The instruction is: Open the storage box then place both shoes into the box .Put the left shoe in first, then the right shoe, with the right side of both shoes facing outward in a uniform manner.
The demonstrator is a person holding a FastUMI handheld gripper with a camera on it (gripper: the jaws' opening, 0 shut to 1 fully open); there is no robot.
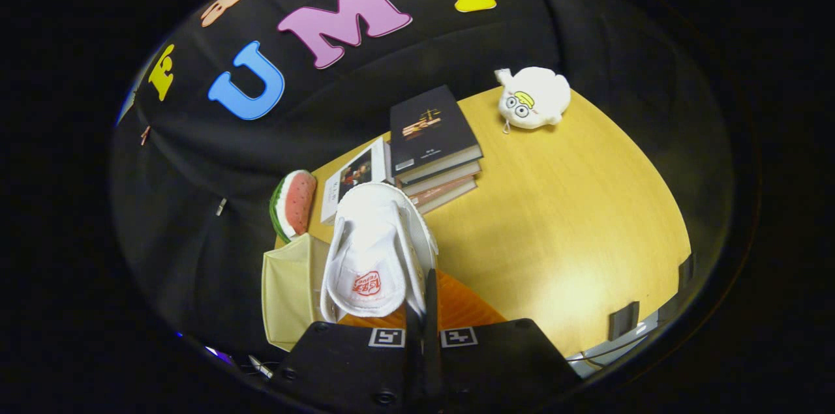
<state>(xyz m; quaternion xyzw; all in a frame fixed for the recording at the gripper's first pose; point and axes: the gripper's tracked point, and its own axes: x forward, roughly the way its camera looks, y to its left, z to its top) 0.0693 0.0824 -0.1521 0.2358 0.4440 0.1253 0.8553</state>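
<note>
A white shoe (375, 251) with a red logo inside hangs toe-away just ahead of my gripper (421, 310). The gripper's fingers (431, 290) stand nearly closed, pinching the shoe's right side wall. Under the shoe lies an orange ribbed surface (463, 306), and a pale yellow panel (290, 290) stands to its left; both look like parts of the storage box. The shoe hides most of the box, so I cannot tell what is inside it.
A stack of books (434, 147) and a magazine (355, 176) lie beyond the shoe on the wooden table (567, 218). A watermelon-slice toy (293, 202) sits left of them. A white plush toy (533, 98) rests at the far edge.
</note>
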